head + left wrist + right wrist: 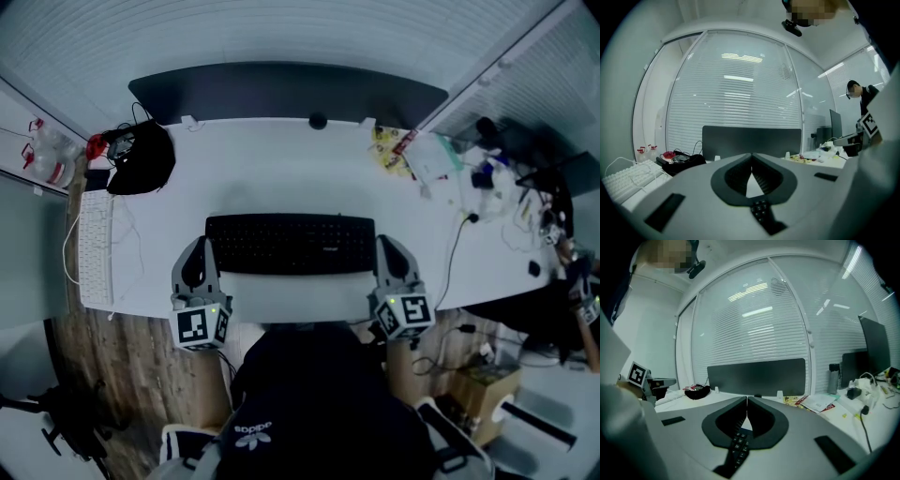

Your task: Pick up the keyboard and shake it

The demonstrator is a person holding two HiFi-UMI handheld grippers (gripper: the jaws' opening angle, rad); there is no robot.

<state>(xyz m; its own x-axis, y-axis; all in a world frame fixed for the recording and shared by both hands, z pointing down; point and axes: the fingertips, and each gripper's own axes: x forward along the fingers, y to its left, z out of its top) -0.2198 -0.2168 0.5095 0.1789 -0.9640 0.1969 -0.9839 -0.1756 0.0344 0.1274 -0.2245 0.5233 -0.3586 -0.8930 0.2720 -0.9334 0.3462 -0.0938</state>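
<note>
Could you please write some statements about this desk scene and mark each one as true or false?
1. The black keyboard lies on the white desk. True.
2. The left hand-held gripper has its jaws wide apart. False: its jaws are together, with nothing held between them.
3. A white keyboard lies near the desk's left edge. True.
4. The right hand-held gripper is beside the white keyboard. False: it is at the right end of the black keyboard, with its jaws together.
</note>
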